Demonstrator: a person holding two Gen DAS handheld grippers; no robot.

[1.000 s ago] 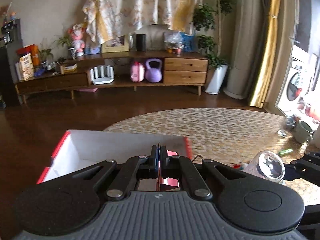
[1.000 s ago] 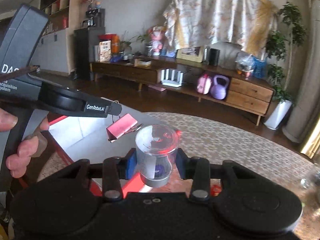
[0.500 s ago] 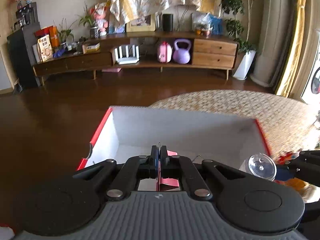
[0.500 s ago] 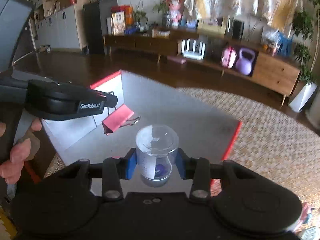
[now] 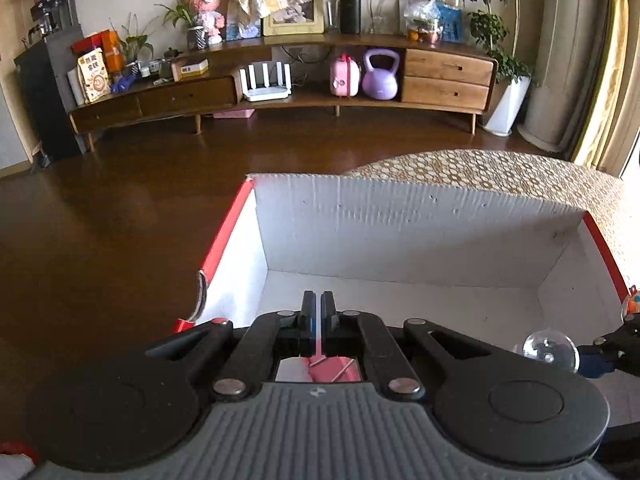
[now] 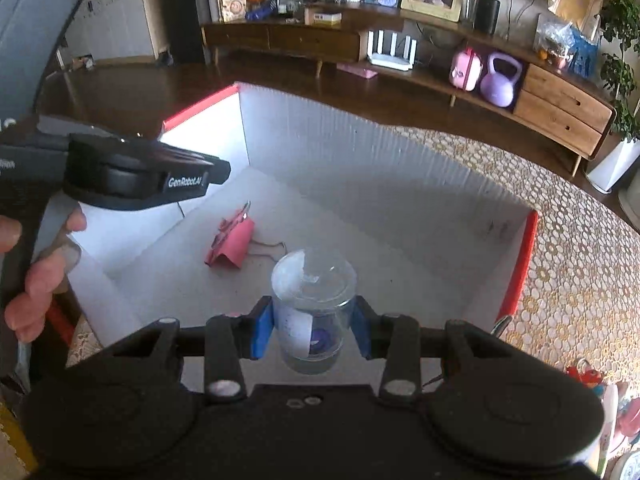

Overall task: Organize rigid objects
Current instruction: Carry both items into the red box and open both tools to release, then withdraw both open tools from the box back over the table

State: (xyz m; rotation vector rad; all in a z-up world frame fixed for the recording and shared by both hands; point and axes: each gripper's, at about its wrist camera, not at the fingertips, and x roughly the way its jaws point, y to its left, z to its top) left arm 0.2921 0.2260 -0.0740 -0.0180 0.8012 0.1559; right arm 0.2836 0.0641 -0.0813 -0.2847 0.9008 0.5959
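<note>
A white box with red rims [image 5: 420,220] sits on the patterned table; it also shows in the right wrist view [image 6: 524,256]. A pink binder clip [image 6: 231,245] lies on the box floor, free of any gripper. My left gripper [image 5: 318,312] hovers above the box's near left side with its fingers nearly together and nothing between them; it shows from the side in the right wrist view [image 6: 218,172]. My right gripper [image 6: 313,330] is shut on a clear glass jar [image 6: 313,312] with a label, held over the box's near edge. The jar also shows in the left wrist view [image 5: 551,350].
The round table with a beige patterned cloth [image 6: 580,264] carries the box. Small colourful items [image 6: 588,376] lie on the table at the right of the box. A wooden sideboard [image 5: 280,80] stands across the dark floor.
The pink binder clip has left my left gripper and now lies on the box floor. Both grippers have moved forward and lower over the box; the jar stays held.
</note>
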